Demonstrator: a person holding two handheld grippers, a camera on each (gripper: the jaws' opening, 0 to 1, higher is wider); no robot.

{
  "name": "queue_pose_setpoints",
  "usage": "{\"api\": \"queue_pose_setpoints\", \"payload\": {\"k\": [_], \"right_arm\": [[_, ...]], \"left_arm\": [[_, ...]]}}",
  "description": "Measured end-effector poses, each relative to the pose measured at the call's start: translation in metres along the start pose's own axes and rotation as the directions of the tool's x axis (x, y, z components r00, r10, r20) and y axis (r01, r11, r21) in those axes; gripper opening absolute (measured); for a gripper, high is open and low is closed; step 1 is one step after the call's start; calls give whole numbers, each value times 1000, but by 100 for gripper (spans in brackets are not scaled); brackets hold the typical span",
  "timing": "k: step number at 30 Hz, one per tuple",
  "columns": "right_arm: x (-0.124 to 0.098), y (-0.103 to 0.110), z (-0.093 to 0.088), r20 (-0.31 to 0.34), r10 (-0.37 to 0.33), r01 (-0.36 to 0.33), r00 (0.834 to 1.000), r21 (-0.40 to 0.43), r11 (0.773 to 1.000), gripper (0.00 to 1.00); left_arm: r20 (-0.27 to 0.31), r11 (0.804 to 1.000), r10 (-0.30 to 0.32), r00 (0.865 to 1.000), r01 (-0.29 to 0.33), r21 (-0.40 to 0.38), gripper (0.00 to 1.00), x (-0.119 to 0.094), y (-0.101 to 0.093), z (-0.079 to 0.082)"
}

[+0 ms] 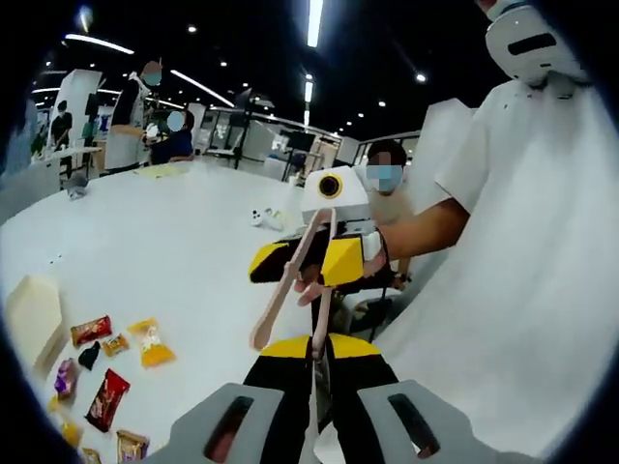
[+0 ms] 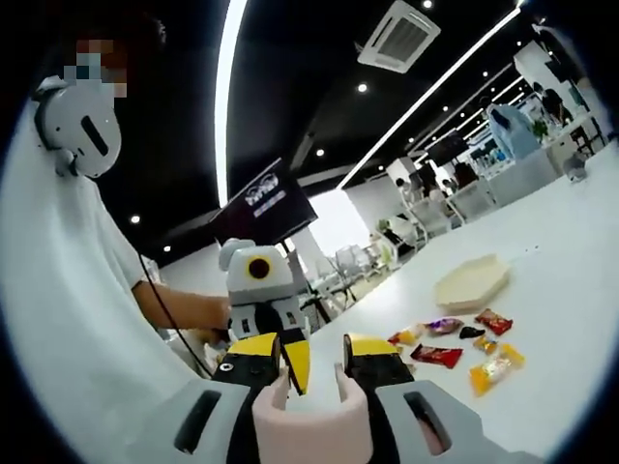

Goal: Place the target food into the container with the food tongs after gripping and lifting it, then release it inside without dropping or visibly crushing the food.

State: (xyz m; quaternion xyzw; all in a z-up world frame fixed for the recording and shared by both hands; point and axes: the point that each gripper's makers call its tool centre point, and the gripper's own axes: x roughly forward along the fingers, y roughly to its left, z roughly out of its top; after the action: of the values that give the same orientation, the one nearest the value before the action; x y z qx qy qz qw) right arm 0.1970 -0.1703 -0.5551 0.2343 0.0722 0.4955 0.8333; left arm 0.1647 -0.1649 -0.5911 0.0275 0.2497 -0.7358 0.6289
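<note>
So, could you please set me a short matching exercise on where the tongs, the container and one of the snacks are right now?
Things:
1. pink food tongs
2. beige container
3. yellow snack packet

Places:
A. lying among other wrapped snacks on the white table
B. clamped in the right hand-held gripper
C. on the table beside the snacks, with nothing in it

Pairs: 1-B, 2-C, 3-A

1. A dark hanging screen (image 2: 266,203) in the right gripper view carries white lettering, too blurred to read.
2. The snack wrappers (image 2: 437,355) on the tabletop show print, too small to read.
</note>
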Motion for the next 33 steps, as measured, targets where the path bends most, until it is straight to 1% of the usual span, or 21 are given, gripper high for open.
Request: {"api": "queue_pose_setpoints", "payload": {"k": [2,4,5,6,7,8,11,14,15,19,21,23,26,28,29,33], "right_arm": [[1,2,-3,-14,4,-4,1000,-12,1000,26],[2,7,-8,-46,20,-22,999,-42,999,26],[2,7,-9,-49,20,-23,999,-48,999,26],[3,8,-9,-50,22,-25,999,-49,998,27],[3,8,-10,-53,25,-28,998,-46,999,27],[2,8,-10,-59,27,-30,998,-47,998,28],[2,7,-14,-80,32,-36,996,-51,998,29],[1,6,-18,-99,26,-31,995,-51,998,30],[1,6,-18,-98,28,-34,995,-53,998,30],[0,6,-11,-53,30,-31,998,-20,999,31],[0,6,-9,-42,34,-34,999,-11,999,31],[0,7,-9,-39,38,-39,999,-8,999,31],[0,10,-9,-37,48,-48,998,-5,999,31],[-1,12,-10,-38,57,-57,998,8,998,32],[0,14,-10,-34,61,-61,998,5,998,32],[1,16,-9,-28,70,-69,997,15,997,33]], "left_arm": [[-31,1000,-5,1000,4,-22,2,1,-2,-4],[-87,998,-26,996,20,-66,1,0,-5,-10],[-99,997,-31,995,24,-79,1,0,-6,-11],[-127,993,-58,990,44,-114,0,0,-9,-13],[-120,995,-52,991,41,-90,0,1,-8,-12],[-122,998,-58,991,53,-45,0,0,-9,-12],[-138,998,-58,989,55,-27,0,0,-12,-14],[-140,999,-54,989,54,-7,0,0,-12,-14],[-139,998,-56,989,57,-1,0,0,-12,-14],[-127,998,-65,990,65,-2,0,0,-14,-11],[-126,997,-75,989,76,6,0,1,-16,-9],[-128,997,-77,989,79,12,0,1,-17,-8],[-142,995,-82,986,89,40,0,0,-18,-7],[-145,995,-90,985,97,39,0,-1,-19,-6],[-149,993,-90,985,100,61,0,-1,-19,-4],[-131,992,-108,985,116,49,0,1,-22,1]]}}
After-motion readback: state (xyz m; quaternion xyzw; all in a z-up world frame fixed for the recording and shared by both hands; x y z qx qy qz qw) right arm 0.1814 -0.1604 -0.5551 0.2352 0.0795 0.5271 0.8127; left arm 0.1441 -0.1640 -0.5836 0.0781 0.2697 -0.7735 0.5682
